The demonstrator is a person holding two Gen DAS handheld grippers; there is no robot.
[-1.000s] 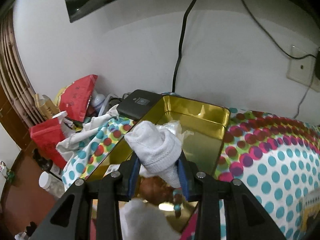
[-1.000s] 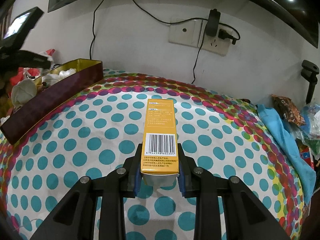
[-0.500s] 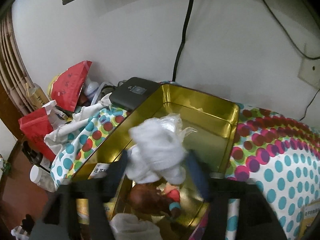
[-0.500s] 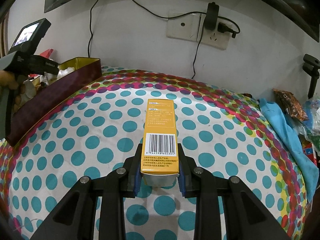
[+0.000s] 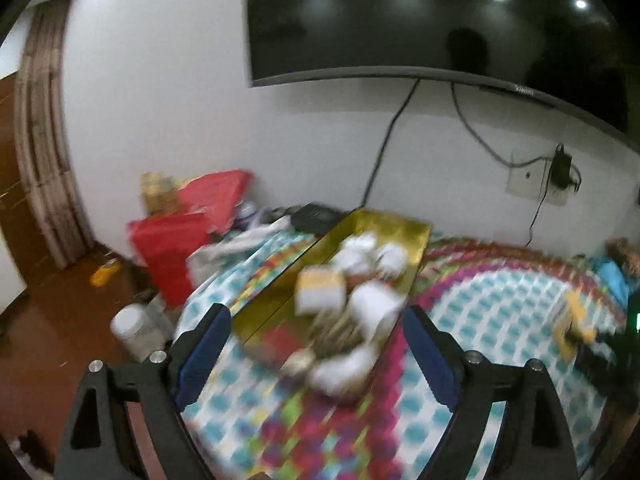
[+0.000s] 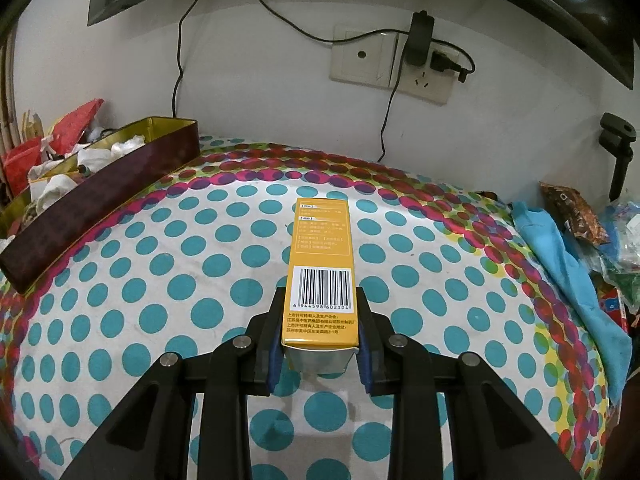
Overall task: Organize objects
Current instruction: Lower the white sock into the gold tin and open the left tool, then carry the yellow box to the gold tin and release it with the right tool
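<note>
Gripping a long orange cardboard carton with a barcode (image 6: 320,276), the right gripper (image 6: 319,350) has both blue pads pressed on the carton's near end, and the carton points away over the middle of the desk (image 6: 120,280), which wears a white cloth with teal dots and a pink-dotted border. The left gripper (image 5: 316,344) stands released; its jaws have just been opening, and nothing sits between them. Its view is blurred. Beyond it, along the left edge of the desk, lies a long rectangular tin, gold inside and dark red outside (image 6: 132,172). Inside the tin are crumpled white cloth bundles (image 5: 360,256) and a small yellow-and-white box (image 5: 320,290); other contents there are too smeared to name. Past the left edge sit red paper bags (image 5: 172,248) and a white-lidded jar (image 5: 130,322). At the right edge lies a blue cloth (image 6: 560,264). A black flat screen (image 5: 400,20) hangs on the wall above.
</note>
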